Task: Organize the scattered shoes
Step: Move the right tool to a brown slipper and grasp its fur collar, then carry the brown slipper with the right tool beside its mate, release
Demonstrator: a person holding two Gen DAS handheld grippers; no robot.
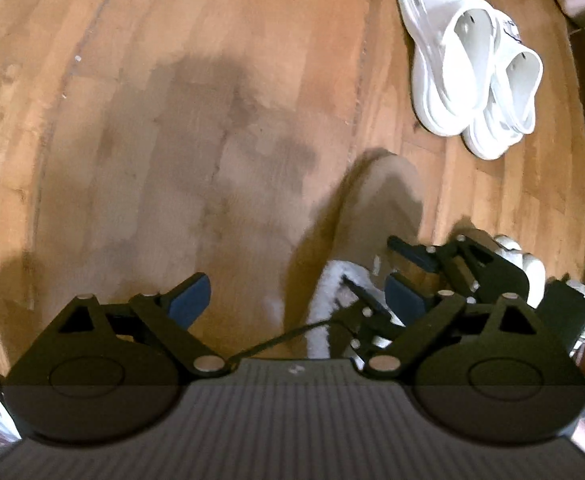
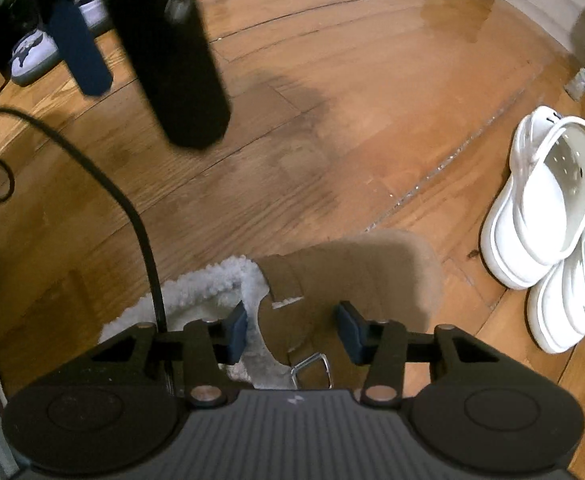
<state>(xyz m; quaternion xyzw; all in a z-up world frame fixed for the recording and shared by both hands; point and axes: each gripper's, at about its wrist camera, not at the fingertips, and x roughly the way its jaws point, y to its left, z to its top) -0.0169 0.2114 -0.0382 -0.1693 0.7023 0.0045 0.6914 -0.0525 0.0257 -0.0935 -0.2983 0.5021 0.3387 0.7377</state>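
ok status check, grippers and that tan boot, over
Right hand-held gripper open, jaws straddling tan boot, not clamped. Left hand-held gripper open, empty, above floor. White clogs paired beside boot. Black cable crosses boot's fleece.

Both wrist views look down close over the wood floor (image 1: 212,80), sharing the white clogs (image 1: 472,76)

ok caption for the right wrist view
Open right gripper straddling a tan fleece-lined slipper on the wood floor, white clogs alongside.

Floor (image 2: 372,80): glossy wood planks, worn.
Slipper (image 2: 352,276): matt tan suede, fleecy white lining, metal buckle.
Clogs (image 2: 548,200): smooth white plastic, 3 o'clock.
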